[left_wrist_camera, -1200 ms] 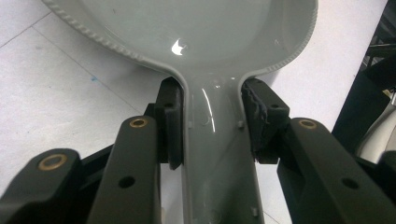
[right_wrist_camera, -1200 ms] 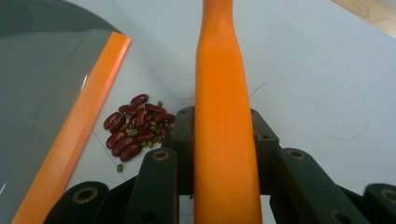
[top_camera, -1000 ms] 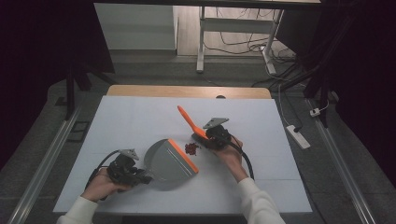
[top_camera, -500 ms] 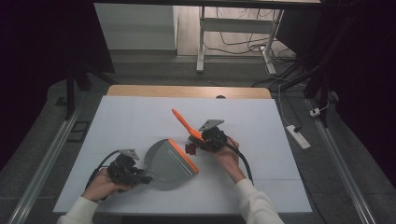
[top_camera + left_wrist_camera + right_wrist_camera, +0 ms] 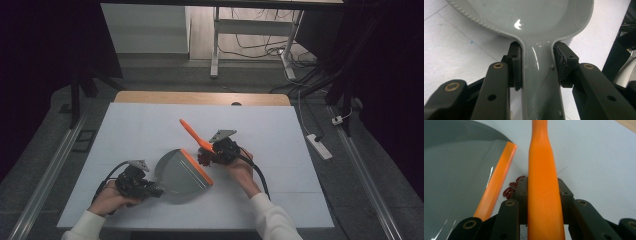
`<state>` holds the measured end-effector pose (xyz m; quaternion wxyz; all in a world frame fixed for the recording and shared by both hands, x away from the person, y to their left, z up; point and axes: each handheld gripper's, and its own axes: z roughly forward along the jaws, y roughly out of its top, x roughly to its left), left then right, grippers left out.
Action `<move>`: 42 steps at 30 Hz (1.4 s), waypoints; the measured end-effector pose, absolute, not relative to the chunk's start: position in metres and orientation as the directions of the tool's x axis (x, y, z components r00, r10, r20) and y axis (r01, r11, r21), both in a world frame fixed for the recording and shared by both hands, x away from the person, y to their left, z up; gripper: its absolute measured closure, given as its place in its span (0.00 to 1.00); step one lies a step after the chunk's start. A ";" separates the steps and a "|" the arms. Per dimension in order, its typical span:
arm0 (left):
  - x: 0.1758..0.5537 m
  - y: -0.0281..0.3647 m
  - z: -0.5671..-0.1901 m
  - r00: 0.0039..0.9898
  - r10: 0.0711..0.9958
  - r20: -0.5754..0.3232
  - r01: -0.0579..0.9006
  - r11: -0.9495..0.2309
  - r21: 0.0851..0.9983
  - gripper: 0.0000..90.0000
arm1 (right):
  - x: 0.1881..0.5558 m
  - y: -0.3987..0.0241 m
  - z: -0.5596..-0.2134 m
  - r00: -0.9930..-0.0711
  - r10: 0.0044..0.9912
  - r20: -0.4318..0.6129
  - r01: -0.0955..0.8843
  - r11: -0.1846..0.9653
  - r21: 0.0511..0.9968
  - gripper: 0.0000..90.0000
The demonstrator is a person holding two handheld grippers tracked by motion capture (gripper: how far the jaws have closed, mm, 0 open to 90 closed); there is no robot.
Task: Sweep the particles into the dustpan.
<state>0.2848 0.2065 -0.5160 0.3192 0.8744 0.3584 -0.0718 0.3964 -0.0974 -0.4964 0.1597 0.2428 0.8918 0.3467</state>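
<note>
Right now we are holding a grey dustpan (image 5: 180,172) by its handle with our left gripper (image 5: 134,181); in the left gripper view the two jaws are pressing on either side of the glossy grey handle (image 5: 540,75), just below where it is widening into the pan. Taking the dustpan as our landmark, it is lying on the white table (image 5: 150,125), with its orange lip (image 5: 196,167) facing away from the left gripper and toward the right one. Our right gripper (image 5: 220,150) is sitting just beyond that lip and is clamping an orange brush handle (image 5: 543,185), which is running up between its jaws and, in the high view, is slanting away from the dustpan toward the far side of the table. A small heap of dark red beans (image 5: 511,187) is lying on the table just outside the orange lip, between it and the right gripper. Whether the brush is touching the beans we cannot tell.
</note>
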 end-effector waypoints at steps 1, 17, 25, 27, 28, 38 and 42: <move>0.285 0.207 -0.516 0.733 0.581 -0.354 0.673 -0.539 0.507 0.68 | 0.396 -0.096 -0.496 -0.832 0.542 -0.114 0.322 0.642 0.696 0.78; 0.285 0.207 -0.517 0.732 0.580 -0.358 0.674 -0.539 0.505 0.68 | 0.388 -0.085 -0.497 -0.855 0.508 -0.105 0.301 0.651 0.696 0.78; 0.285 0.207 -0.517 0.732 0.580 -0.358 0.674 -0.540 0.504 0.68 | 0.386 -0.082 -0.497 -0.864 0.494 -0.096 0.296 0.653 0.697 0.78; 0.285 0.207 -0.517 0.732 0.580 -0.358 0.674 -0.540 0.503 0.68 | 0.385 -0.081 -0.497 -0.869 0.485 -0.093 0.291 0.655 0.697 0.78; 0.285 0.207 -0.517 0.732 0.580 -0.358 0.675 -0.540 0.503 0.68 | 0.384 -0.080 -0.497 -0.870 0.484 -0.093 0.291 0.657 0.696 0.78; 0.285 0.206 -0.518 0.730 0.582 -0.358 0.676 -0.540 0.501 0.68 | 0.380 -0.075 -0.497 -0.880 0.465 -0.100 0.274 0.667 0.693 0.78; 0.285 0.206 -0.518 0.730 0.582 -0.358 0.676 -0.540 0.500 0.68 | 0.377 -0.073 -0.495 -0.882 0.460 -0.103 0.267 0.668 0.695 0.78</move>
